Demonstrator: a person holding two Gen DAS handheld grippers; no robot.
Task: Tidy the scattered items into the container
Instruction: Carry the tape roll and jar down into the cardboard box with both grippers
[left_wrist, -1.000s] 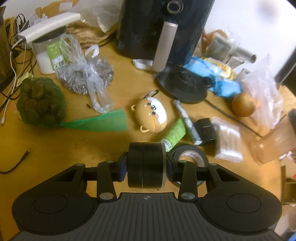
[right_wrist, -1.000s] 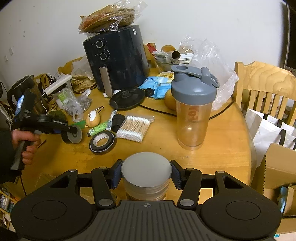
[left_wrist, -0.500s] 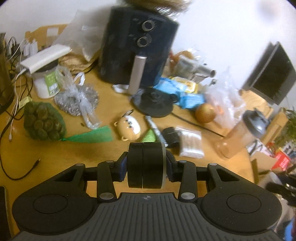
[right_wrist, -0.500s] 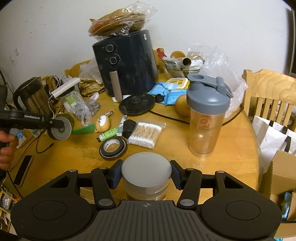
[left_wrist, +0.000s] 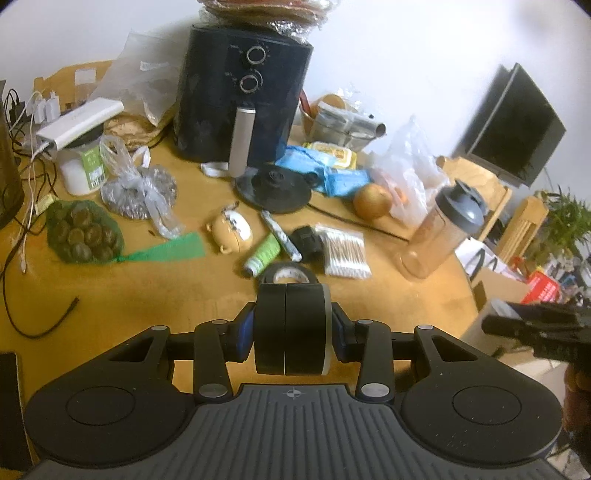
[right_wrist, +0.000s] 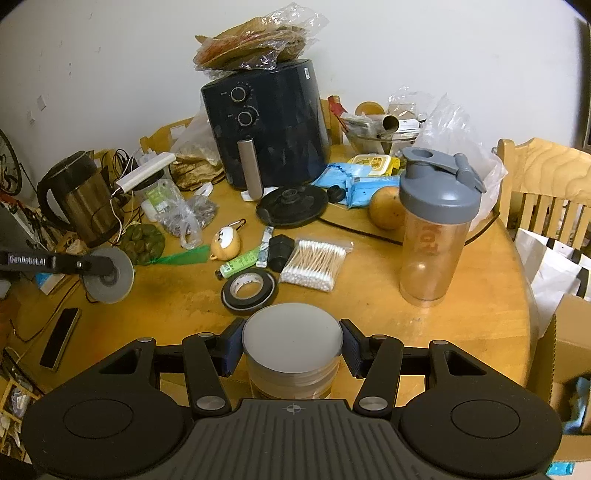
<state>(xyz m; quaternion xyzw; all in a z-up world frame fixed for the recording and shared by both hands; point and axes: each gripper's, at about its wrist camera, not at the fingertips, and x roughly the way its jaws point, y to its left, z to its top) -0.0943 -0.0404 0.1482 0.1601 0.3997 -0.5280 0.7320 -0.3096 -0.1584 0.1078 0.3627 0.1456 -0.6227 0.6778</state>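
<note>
My left gripper (left_wrist: 290, 328) is shut with its round pads pressed together and nothing between them; it hovers over the table's left side, also in the right wrist view (right_wrist: 109, 275). My right gripper (right_wrist: 291, 343) is shut on a clear round jar with a grey lid (right_wrist: 291, 332). Scattered on the table: a black tape roll (right_wrist: 249, 290), a green tube (right_wrist: 238, 264), a bear-face charm (right_wrist: 226, 242), a bag of cotton swabs (right_wrist: 317, 264), a small black object (right_wrist: 280, 248) and a patterned stick (right_wrist: 265, 243).
A black air fryer (right_wrist: 267, 122), a kettle base (right_wrist: 293, 205), a shaker bottle (right_wrist: 437, 221), a kettle (right_wrist: 79, 199), a net of dark nuts (right_wrist: 142, 238), plastic bags, cables and a phone (right_wrist: 59, 338) crowd the round wooden table (right_wrist: 388, 325). A cardboard box (right_wrist: 565, 354) stands at right.
My left gripper has risen and pulled back toward the table's near left, tilting up; the tape roll now lies ahead of it. My right gripper with the jar has shifted slightly.
</note>
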